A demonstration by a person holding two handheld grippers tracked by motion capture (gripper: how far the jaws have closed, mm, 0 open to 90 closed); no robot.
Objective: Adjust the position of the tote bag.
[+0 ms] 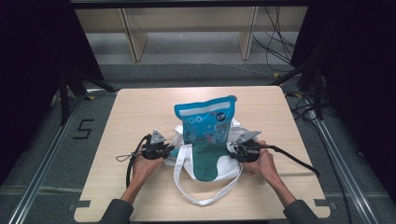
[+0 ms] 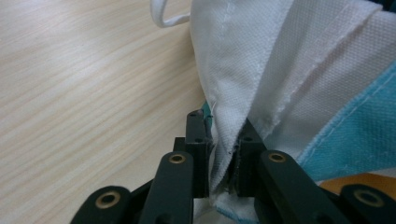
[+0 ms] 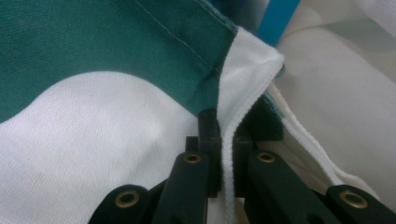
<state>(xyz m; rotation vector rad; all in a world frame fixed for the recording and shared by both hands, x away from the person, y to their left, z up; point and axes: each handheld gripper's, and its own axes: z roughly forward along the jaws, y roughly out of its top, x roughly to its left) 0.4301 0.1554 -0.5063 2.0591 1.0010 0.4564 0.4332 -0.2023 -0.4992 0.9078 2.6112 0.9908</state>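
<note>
Both the left gripper [image 1: 167,150] and right gripper [image 1: 232,149] are clamped on the tote bag [image 1: 205,163] rim mid-table; spread evenly so the blue pouch [image 1: 205,120] slides in

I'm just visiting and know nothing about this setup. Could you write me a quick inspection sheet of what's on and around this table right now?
Surface: light wooden table, bare apart from the job's things.
Job's things: white and green cloth bag lying near the front; blue pouch standing out of it.
Clutter: nothing seen.
Grippers: left gripper shut on the bag's white edge; right gripper shut on its rim.
Cables: black cable trails from the right gripper.
Surroundings: wooden shelving behind, dark curtains at the sides.
</note>
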